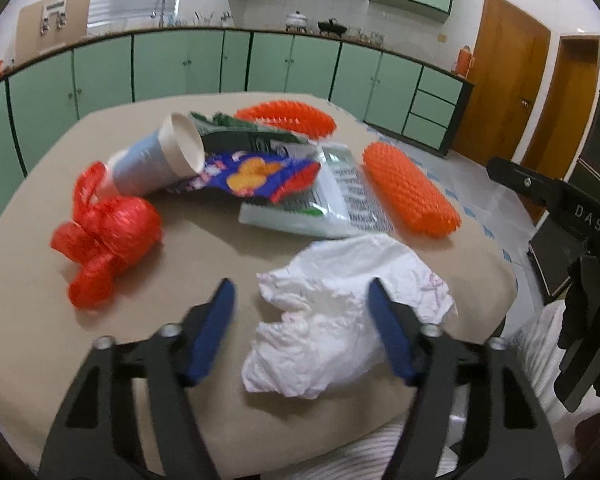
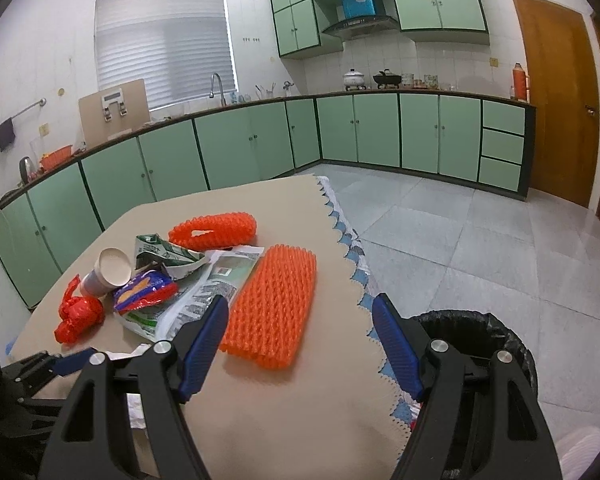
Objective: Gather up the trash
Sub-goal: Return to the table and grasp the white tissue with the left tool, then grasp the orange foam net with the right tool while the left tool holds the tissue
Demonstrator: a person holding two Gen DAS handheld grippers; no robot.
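Left wrist view shows the left gripper [image 1: 302, 298] tilted down over a crumpled white tissue [image 1: 340, 320] on the beige table [image 1: 204, 248]; its blue fingers [image 1: 216, 328] stand on either side of the tissue with a gap to the left one, so the paper is not pinched. Beyond lie a red plastic bag [image 1: 108, 232], a paper cup [image 1: 160, 160] on its side, a blue snack wrapper [image 1: 260, 174], a white and green packet [image 1: 332, 200] and two orange foam nets [image 1: 410, 190]. Right wrist view shows the right gripper [image 2: 300, 320] with jaws wide and empty above the nearer orange net [image 2: 272, 304], close to the table's scalloped edge, and a black-lined trash bin [image 2: 480, 332] on the floor just beside the table.
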